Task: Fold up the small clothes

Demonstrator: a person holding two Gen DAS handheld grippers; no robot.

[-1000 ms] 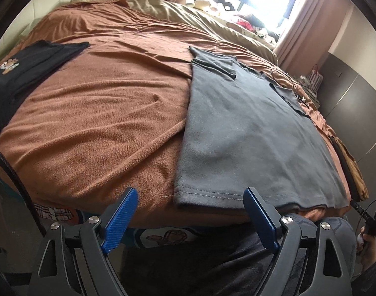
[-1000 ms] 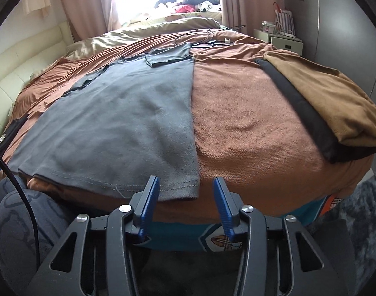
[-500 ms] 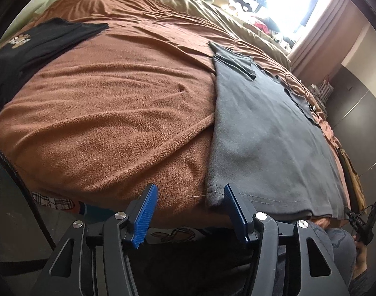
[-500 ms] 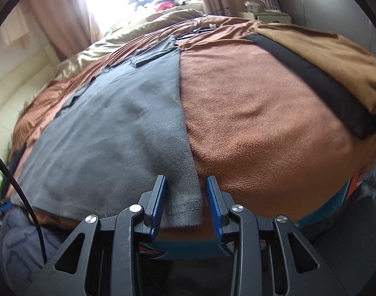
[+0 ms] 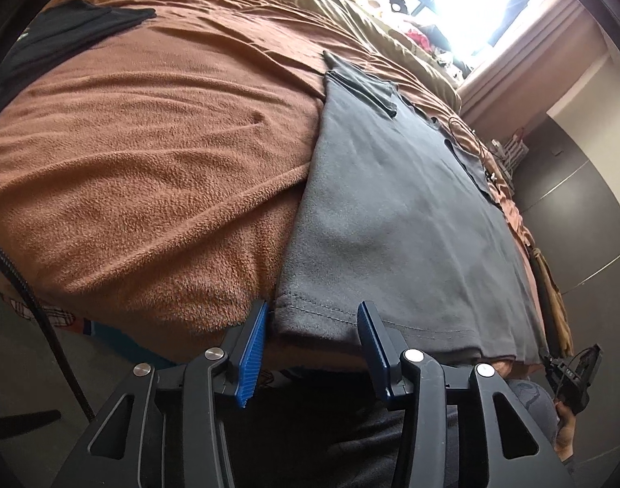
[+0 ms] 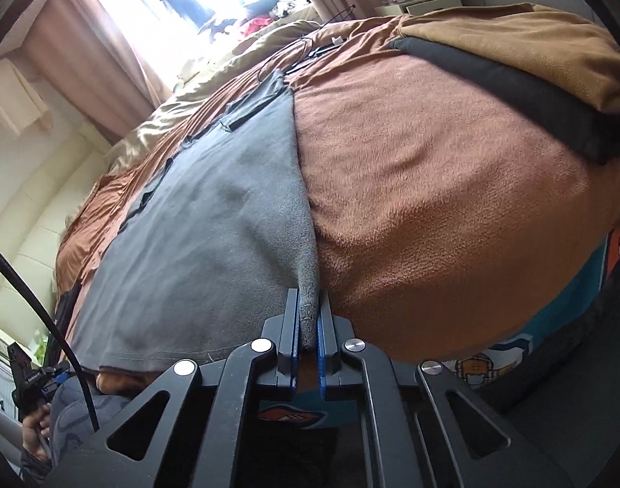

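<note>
My right claw (image 6: 308, 325) was clenched on the grey T-shirt's (image 5: 391, 211) hem corner at the bed's (image 5: 147, 154) near edge; my left claw (image 5: 310, 337) was closing around the other corner, and risked pinching the brown blanket (image 6: 432, 187) too.

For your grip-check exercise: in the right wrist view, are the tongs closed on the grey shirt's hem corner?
Yes, the right tongs pinch the grey shirt corner, bunched tightly between both blue pads.

A grey T-shirt (image 5: 391, 219) lies flat on the bed, sleeves folded in. Its hem hangs over the near edge: one corner sits between the closing left hand-held gripper (image 5: 310, 343), the other pinched in the right hand-held gripper (image 6: 308, 325).
</note>
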